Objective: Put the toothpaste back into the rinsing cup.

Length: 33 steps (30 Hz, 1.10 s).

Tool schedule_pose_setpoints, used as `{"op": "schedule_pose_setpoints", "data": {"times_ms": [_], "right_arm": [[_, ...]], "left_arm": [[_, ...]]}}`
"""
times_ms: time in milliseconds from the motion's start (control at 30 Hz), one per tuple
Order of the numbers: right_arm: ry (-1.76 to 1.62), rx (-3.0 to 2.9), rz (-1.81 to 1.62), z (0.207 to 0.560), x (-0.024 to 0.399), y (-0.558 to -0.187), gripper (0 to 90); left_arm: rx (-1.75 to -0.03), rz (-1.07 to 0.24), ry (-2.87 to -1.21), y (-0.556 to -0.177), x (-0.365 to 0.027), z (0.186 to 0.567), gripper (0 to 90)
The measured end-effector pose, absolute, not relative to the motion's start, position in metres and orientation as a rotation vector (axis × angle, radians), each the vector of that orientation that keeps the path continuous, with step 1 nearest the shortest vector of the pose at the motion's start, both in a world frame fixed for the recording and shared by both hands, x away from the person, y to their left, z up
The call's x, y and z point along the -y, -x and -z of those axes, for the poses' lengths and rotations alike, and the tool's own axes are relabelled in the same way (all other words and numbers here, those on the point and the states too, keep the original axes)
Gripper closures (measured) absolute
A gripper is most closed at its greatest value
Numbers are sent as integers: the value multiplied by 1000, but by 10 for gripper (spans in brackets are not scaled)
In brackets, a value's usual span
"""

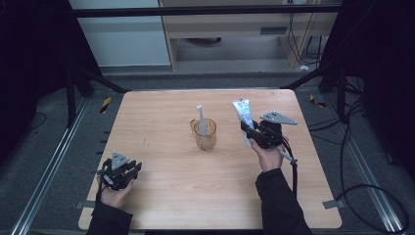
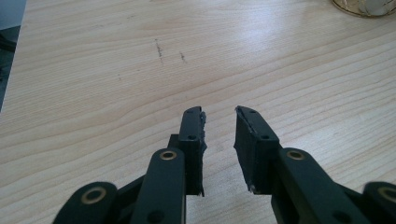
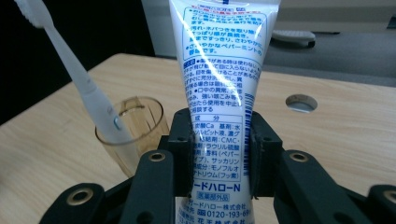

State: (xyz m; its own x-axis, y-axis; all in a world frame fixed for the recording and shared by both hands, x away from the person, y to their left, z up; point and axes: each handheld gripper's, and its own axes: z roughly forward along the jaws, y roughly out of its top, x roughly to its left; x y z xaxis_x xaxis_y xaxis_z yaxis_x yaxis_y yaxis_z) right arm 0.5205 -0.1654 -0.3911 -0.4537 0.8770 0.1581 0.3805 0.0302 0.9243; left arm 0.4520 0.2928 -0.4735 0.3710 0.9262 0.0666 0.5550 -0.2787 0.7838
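A white toothpaste tube [image 1: 243, 116] with blue print stands upright in my right gripper [image 1: 250, 133], right of the table's middle. In the right gripper view the jaws press on both sides of the tube [image 3: 218, 93] low down, so the right gripper [image 3: 219, 154] is shut on it. An amber see-through cup [image 1: 205, 134] stands at the table's middle with a white toothbrush [image 1: 200, 120] leaning in it; the cup [image 3: 135, 130] and toothbrush [image 3: 79, 79] lie just left of the tube. My left gripper [image 1: 126, 171] rests near the front left, open, with nothing between its fingers [image 2: 219, 140].
The wooden table [image 1: 161, 161] has a round hole [image 3: 301, 103] beyond the tube. Dark floor, rails and cables surround the table. The cup's rim [image 2: 364, 7] shows at the far right of the left gripper view.
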Motion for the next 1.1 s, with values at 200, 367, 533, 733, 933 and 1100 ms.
{"op": "schedule_pose_setpoints", "data": {"times_ms": [200, 367, 533, 733, 933, 1100], "right_arm": [[-1274, -1757, -1474, 388, 155, -526, 677], [-1277, -1676, -1525, 386, 146, -533, 678], [-1265, -1626, -1564, 384, 139, -539, 678], [-1270, -1568, -1602, 384, 132, -550, 679], [-1273, -1537, -1634, 387, 120, -560, 679], [-1262, -1516, -1653, 390, 109, -568, 679]], "left_arm": [[-1274, -704, -1950, -452, -293, 473, 712], [-1276, -707, -1937, -451, -294, 472, 714], [-1283, -718, -1922, -450, -294, 471, 718], [-1295, -728, -1909, -450, -295, 470, 726], [-1291, -724, -1910, -450, -295, 471, 729], [-1291, -725, -1906, -450, -295, 470, 726]]}}
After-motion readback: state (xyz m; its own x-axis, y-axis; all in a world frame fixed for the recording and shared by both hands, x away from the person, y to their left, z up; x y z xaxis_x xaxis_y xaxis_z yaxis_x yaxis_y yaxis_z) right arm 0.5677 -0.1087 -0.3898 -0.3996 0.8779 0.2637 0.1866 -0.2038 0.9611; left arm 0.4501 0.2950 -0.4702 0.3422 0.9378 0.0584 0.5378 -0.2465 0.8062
